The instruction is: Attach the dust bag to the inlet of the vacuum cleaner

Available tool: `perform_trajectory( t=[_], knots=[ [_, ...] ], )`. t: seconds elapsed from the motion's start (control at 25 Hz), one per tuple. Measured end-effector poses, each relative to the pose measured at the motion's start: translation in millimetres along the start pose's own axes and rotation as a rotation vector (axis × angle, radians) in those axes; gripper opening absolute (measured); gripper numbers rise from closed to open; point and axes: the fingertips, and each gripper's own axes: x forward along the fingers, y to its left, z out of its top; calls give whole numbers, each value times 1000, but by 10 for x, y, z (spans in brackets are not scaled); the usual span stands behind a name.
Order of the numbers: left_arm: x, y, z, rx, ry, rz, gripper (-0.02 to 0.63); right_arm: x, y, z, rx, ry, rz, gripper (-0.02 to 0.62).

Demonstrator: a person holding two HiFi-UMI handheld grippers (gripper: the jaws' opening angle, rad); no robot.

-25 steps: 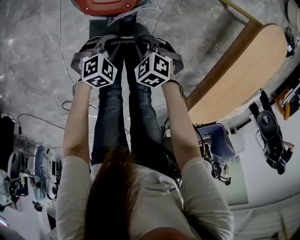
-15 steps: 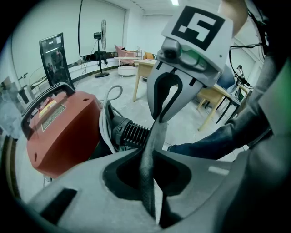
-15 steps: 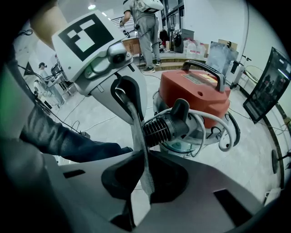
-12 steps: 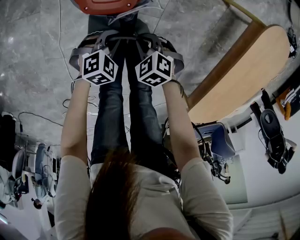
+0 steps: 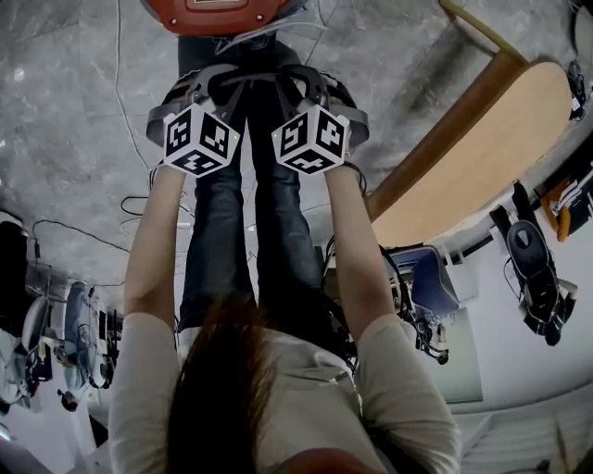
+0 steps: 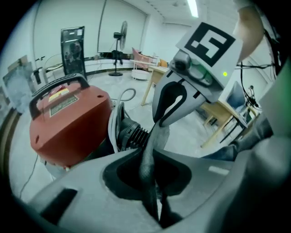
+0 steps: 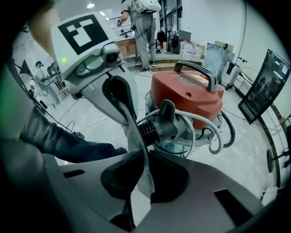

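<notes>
A red vacuum cleaner (image 5: 213, 11) (image 6: 68, 123) (image 7: 191, 91) stands on the floor just ahead of both grippers. Its black ribbed inlet (image 6: 132, 134) (image 7: 157, 127) faces them. A grey fabric dust bag (image 6: 148, 164) (image 7: 138, 150) is stretched between the two grippers. My left gripper (image 5: 211, 81) (image 6: 157, 214) pinches one edge of the bag and its jaws are easing open slightly. My right gripper (image 5: 304, 81) (image 7: 129, 214) grips the other edge, its jaws also opening a little. The bag hangs in front of the inlet, apart from it.
A white hose (image 7: 213, 132) loops round the vacuum's base. A wooden table (image 5: 473, 139) stands to the right and a blue chair (image 5: 431, 278) behind it. Cables (image 5: 120, 74) trail over the grey floor. A person (image 7: 143, 27) stands far behind the vacuum.
The left gripper has rolled slightly about its own line. Both grippers otherwise stay in place with the bag between them.
</notes>
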Motion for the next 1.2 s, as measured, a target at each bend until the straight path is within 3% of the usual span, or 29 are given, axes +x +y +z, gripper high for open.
perform_trajectory(
  t=[0.12,0.24,0.36,0.52,0.64,0.8,0.92,1.0,1.08,1.2],
  knots=[
    [5,-21,-16,-110,-37,29,44,0,-85,53,-29,3,0,43],
    [16,-20,-28,-154,-50,51,43,16,-139,104,-48,14,10,49],
    [24,28,-13,-96,-20,54,51,25,-135,88,-10,-6,11,48],
    [35,112,90,43,23,-6,67,10,-121,16,83,-31,1,44],
    [39,140,128,76,33,-53,95,0,-106,-10,152,-46,-21,44],
    [75,79,75,7,0,-53,74,31,-141,6,149,-37,-45,46],
    [77,51,43,-108,-57,13,58,56,-201,67,104,-26,-44,52],
    [91,49,51,-141,-71,50,57,57,-234,75,70,-23,-35,52],
    [90,41,64,-130,-64,67,57,41,-233,67,56,-29,-33,52],
    [58,62,66,-40,-29,44,60,17,-200,79,104,-61,-49,51]
  ],
)
